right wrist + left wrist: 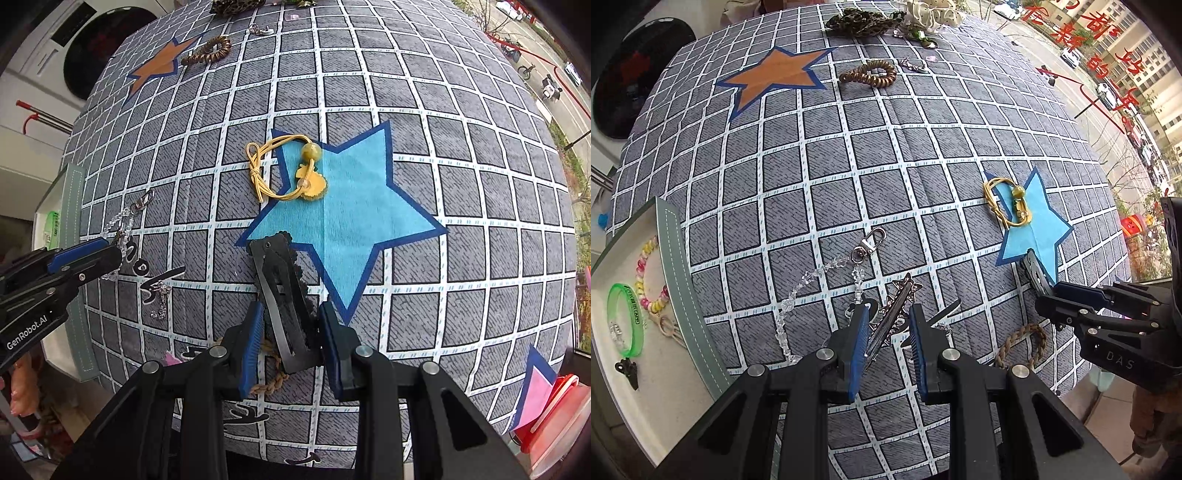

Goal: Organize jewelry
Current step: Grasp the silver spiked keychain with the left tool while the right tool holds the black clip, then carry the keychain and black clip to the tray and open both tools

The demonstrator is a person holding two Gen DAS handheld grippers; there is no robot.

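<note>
Left gripper clamped on silver star clip, right gripper clamped on black hair clip, both just off blue star. Lift straight, keep grip firm, then toward tray left of star.

A table draped in a grey cloth with a white grid fills both views, with an orange star patch, a blue star patch and a pink one on it. To the left stands a white washing machine with a dark round door. On the right a window with red lettering gives daylight over a street, parked cars and apartment blocks.
</note>
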